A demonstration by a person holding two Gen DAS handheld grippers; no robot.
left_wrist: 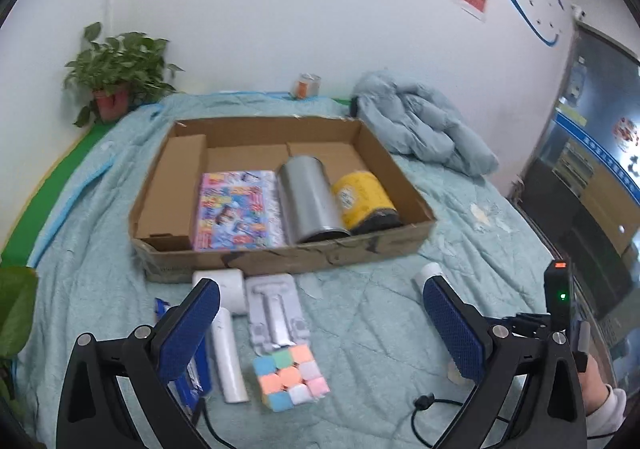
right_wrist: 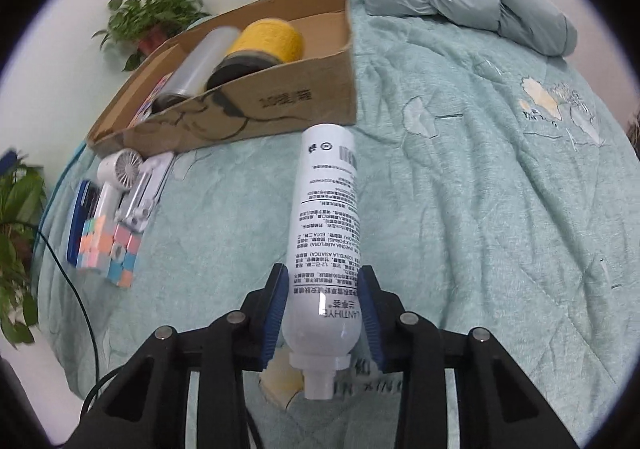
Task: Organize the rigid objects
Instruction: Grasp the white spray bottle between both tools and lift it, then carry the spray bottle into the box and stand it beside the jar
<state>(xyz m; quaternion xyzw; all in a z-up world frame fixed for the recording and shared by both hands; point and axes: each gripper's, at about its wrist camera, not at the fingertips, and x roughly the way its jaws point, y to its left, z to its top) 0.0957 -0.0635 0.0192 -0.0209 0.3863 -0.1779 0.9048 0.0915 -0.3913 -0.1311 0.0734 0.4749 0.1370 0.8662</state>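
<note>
My right gripper is shut on a white spray bottle, pads pressing its lower body; the bottle lies along the bedspread, its nozzle toward the camera. A shallow cardboard box holds a colourful booklet, a silver cylinder and a yellow can. In front of the box lie a white handheld fan, a white packaged item, a pastel puzzle cube and a blue pack. My left gripper hangs open above these, holding nothing.
A folded grey-blue jacket lies right of the box. A potted plant and a small can stand by the wall. A black cable runs over the green bedspread. A sleeve shows at the right.
</note>
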